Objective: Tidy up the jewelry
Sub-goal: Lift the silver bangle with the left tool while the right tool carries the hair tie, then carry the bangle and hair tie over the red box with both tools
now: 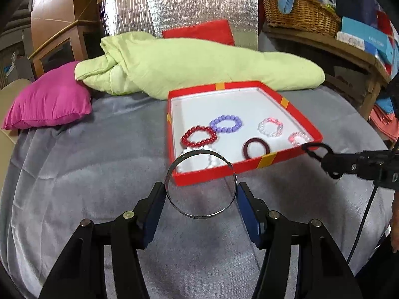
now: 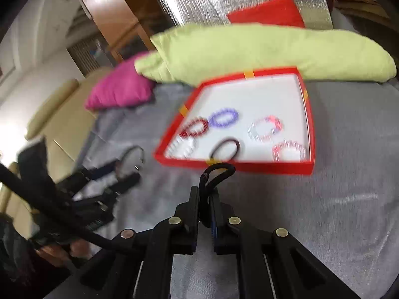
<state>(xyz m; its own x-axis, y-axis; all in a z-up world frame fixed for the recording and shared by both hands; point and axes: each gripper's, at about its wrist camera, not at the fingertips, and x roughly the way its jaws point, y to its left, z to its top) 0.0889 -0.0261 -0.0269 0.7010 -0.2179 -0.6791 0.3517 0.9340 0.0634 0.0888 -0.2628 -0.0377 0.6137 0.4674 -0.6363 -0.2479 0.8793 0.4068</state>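
While both grippers carry loot, left (image 1: 200, 194) clamping bangle (image 1: 200, 184), right (image 2: 205, 199) pinching black band (image 2: 215, 174), tray (image 1: 249, 165) drop-off looks next.

left gripper (image 1: 200, 194): black linkage arms, round silver pivot screws, dark blue finger pads (image 1: 245, 204)
right gripper (image 2: 205, 194): same black frame, silver screws, blue pads
cable (image 1: 362, 226): thin, black, trailing beneath the right gripper

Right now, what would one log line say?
left tool: holds silver bangle | right tool: shut on black loop | red tray: six bracelets inside
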